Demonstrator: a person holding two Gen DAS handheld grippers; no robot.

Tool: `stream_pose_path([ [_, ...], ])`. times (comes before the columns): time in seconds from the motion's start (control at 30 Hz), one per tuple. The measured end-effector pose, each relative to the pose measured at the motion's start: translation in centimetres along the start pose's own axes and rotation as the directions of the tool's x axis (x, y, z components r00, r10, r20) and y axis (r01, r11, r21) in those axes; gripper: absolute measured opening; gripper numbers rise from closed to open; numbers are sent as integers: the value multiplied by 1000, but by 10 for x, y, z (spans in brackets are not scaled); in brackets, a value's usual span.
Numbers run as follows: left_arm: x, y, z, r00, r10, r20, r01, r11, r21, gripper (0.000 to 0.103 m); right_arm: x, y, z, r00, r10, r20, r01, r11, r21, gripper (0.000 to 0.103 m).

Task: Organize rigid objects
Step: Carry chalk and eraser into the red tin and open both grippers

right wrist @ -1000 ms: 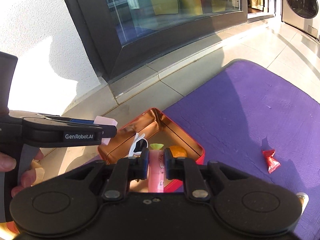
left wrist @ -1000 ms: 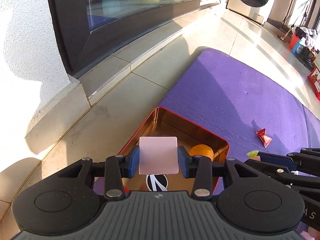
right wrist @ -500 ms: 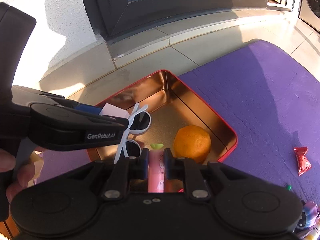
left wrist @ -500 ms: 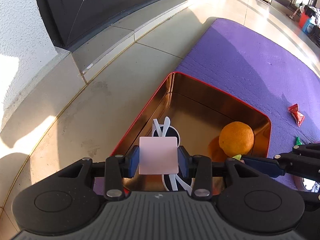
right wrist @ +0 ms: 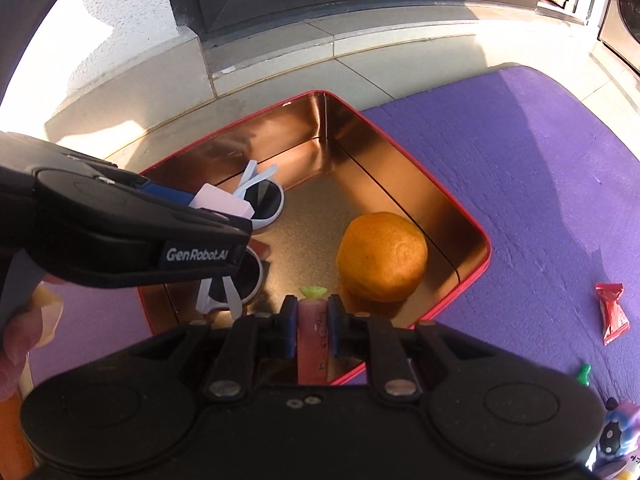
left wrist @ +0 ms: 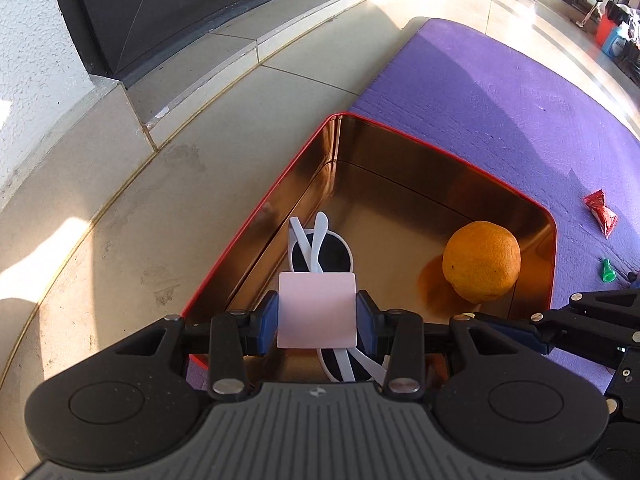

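Observation:
A red tin [left wrist: 440,152] [right wrist: 400,152] with a gold inside lies on the purple mat. In it are an orange [left wrist: 482,267] [right wrist: 382,257] and white sunglasses [left wrist: 320,254] [right wrist: 264,200]. My left gripper [left wrist: 317,312] is shut on a flat pink block [left wrist: 317,310] [right wrist: 222,200], held over the tin's near left part above the sunglasses. My right gripper [right wrist: 313,322] is shut on a slim pink carrot-shaped piece [right wrist: 313,336] with a green top, held over the tin's near edge beside the orange.
On the purple mat [left wrist: 500,92] [right wrist: 540,160] right of the tin lie a red wrapped candy [left wrist: 602,212] [right wrist: 612,312] and a small green piece [left wrist: 607,270] [right wrist: 584,372]. A tiled floor [left wrist: 120,208], a stone step and a dark window frame lie beyond.
Both grippers have come down closer over the tin, each with its piece still held. The tin, the orange and the sunglasses now look larger.

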State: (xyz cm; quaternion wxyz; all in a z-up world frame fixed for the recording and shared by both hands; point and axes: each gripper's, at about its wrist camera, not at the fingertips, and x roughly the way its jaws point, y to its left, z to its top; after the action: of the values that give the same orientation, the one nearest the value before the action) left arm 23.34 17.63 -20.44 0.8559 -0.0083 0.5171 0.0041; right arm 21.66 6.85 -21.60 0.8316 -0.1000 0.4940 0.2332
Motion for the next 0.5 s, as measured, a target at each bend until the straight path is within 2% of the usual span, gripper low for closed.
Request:
stream_pose_path([
  [0.4,3,-1,-5,999,4,-35,-4,1000,5,41,-14,-9,4,998,61,2,-61,995,74,31],
  [0.43,2,-2,-5,999,5,-38,-5,1000,3,42,-17,-10,5,998,60,5,-60,995,76,32],
  [0.5,-1,-1,-7,999,-2,-38,2,1000,-8,53,-22,-11,5,998,62,10,-62,995,82,34],
])
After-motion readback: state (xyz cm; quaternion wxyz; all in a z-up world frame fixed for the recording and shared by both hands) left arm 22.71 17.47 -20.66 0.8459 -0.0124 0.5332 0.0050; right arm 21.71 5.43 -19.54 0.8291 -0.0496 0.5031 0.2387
